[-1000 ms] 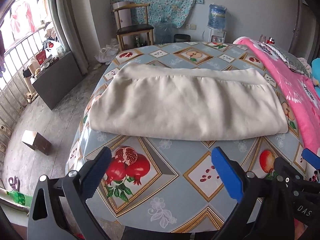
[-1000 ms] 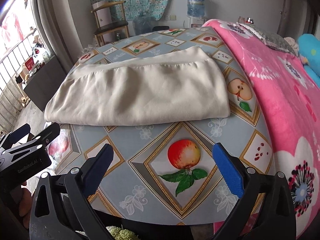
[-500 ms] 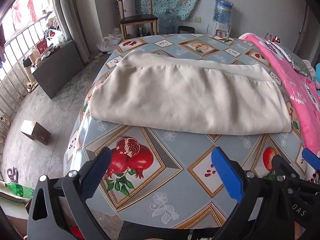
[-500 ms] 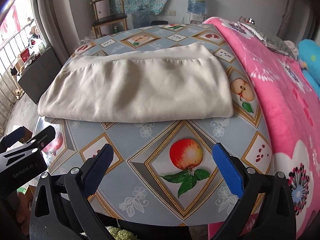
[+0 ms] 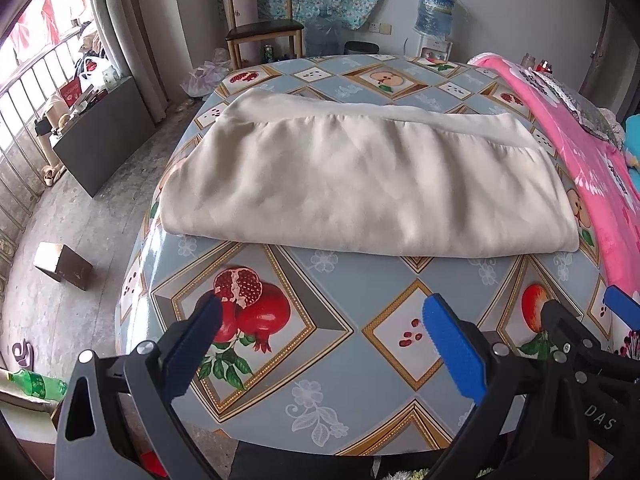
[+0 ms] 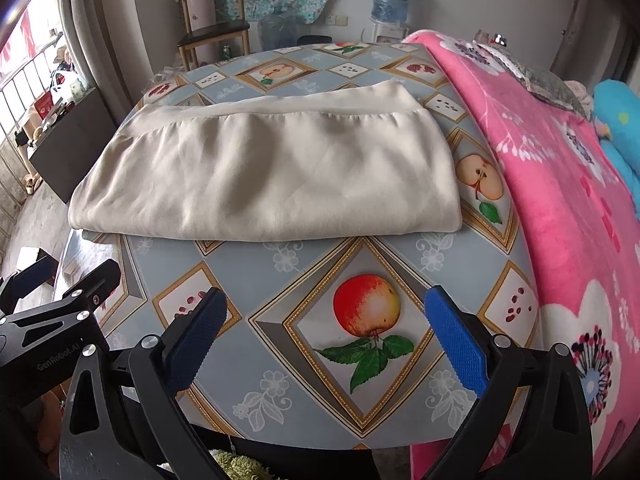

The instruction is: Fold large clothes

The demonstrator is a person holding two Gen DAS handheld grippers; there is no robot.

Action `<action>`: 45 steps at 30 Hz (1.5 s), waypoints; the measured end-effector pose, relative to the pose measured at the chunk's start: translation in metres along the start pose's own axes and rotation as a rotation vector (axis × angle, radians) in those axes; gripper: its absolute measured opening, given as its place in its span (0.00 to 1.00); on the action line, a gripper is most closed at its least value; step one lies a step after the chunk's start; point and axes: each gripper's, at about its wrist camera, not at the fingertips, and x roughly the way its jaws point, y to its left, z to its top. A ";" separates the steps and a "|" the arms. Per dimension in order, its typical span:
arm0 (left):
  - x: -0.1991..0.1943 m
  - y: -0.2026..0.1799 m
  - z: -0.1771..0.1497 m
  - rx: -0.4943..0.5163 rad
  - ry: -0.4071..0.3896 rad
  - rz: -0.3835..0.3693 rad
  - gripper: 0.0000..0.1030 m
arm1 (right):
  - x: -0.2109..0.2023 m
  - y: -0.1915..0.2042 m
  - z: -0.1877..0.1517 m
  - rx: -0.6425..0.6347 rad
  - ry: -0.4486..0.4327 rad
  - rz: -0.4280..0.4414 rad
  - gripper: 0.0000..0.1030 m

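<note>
A grey-blue fruit-patterned cloth covers the surface point(image 5: 320, 396) in front of me, with a pink floral blanket point(image 6: 560, 184) along its right edge and a wooden chair point(image 5: 260, 32) and a water dispenser point(image 5: 434, 16) against the far wall. The cream garment point(image 5: 360, 184) lies folded into a wide band across the middle of the surface, its seamed edge on the far side, its right end close beside the blanket. My left tongs point(image 5: 320, 344) hang spread wide over the near edge, holding nothing and well short of the garment. My right tongs point(image 6: 326, 336) are likewise spread and empty above the printed apple point(image 6: 366, 306).
</note>
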 end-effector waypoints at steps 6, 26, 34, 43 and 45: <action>0.000 -0.002 -0.001 0.011 0.003 -0.005 0.95 | -0.002 -0.002 0.001 0.005 -0.001 -0.002 0.93; 0.005 -0.005 -0.001 0.023 0.028 -0.020 0.95 | 0.002 -0.005 0.001 0.017 0.021 -0.011 0.93; 0.006 -0.004 -0.002 0.023 0.028 -0.017 0.95 | 0.003 -0.007 0.002 0.015 0.024 -0.011 0.93; 0.006 -0.003 -0.002 0.022 0.028 -0.018 0.95 | 0.004 -0.008 0.002 0.020 0.027 -0.011 0.93; 0.006 -0.003 -0.002 0.024 0.028 -0.016 0.95 | 0.004 -0.009 0.002 0.022 0.027 -0.010 0.93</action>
